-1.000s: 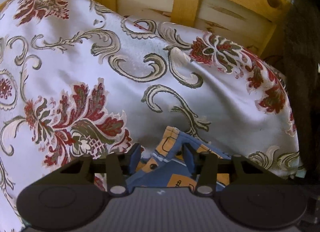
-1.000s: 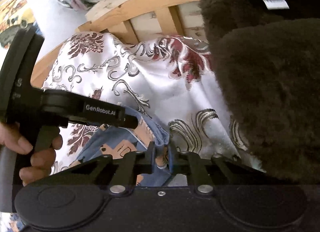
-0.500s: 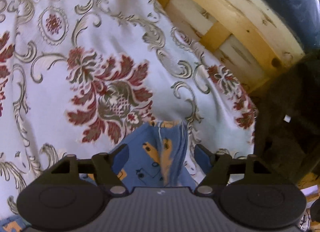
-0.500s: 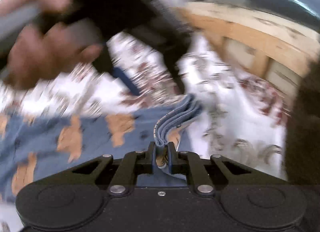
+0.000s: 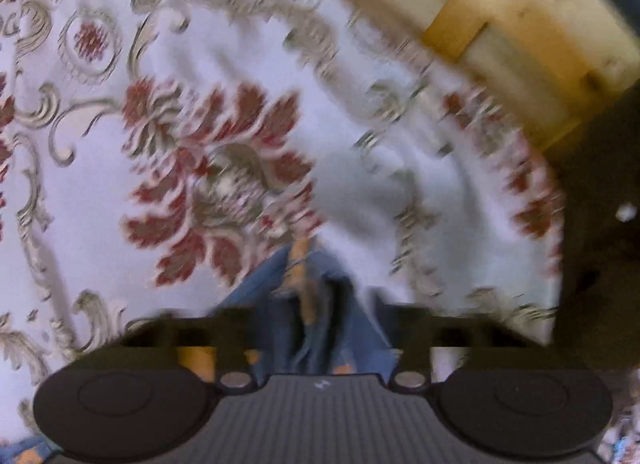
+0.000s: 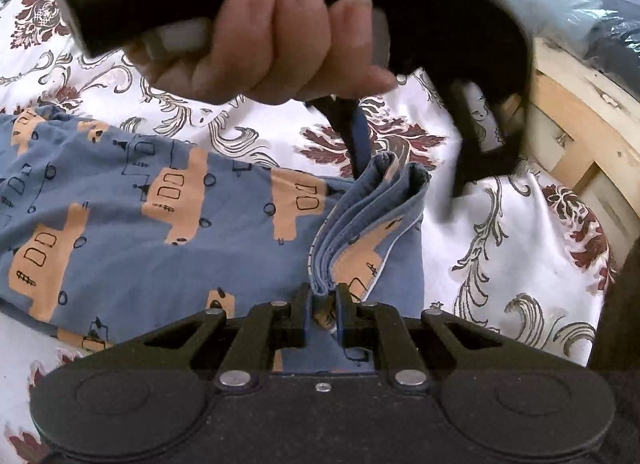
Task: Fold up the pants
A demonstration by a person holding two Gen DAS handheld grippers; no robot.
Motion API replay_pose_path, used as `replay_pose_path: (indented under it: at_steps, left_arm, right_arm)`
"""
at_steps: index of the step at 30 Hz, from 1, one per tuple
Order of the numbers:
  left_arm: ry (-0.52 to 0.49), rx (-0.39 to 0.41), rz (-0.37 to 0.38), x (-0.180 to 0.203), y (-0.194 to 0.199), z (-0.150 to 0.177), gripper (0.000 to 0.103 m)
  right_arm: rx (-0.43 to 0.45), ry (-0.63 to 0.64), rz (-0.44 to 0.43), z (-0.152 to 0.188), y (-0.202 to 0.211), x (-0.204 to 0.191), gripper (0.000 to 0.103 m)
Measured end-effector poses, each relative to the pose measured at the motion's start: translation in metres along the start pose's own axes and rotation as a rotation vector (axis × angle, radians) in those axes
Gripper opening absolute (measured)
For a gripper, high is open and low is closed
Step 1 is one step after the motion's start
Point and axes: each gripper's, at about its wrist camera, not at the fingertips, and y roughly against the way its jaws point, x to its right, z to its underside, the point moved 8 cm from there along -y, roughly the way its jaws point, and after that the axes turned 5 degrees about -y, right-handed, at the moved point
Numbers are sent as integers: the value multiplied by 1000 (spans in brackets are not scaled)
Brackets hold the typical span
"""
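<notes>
Meanwhile the right gripper stayed clamped on the stacked hem of the blue printed pants at lower centre, while the left gripper, blurred, had spread wide around it, suggesting a fold half carried.

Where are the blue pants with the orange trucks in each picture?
Left wrist view: the pants show as a blurry blue bunch at bottom centre, between the left gripper fingers.
Right wrist view: the pants spread across the left and middle, with a folded edge pinched in the right gripper.
Shared landmark: the flowered sheet under the pants, with the wooden frame behind it.
</notes>
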Motion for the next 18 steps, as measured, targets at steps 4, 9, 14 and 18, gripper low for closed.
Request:
replay_pose_path:
  at_steps: [4,9,14,18]
  left_arm:
    - [85,3,14,-11,-2,6,12]
    - [75,58,65,-26,20,22,11]
    - [148,84,129,-67,45,59,11]
    - [210,83,151,-99,57,98,11]
  right_arm:
    - [8,12,9,-1,4,1,12]
    - [44,55,-14,-4,18,-7,12]
    - [105,169,-70,-8,44,-33,12]
    - [131,255,-150,-4,66,-68,12]
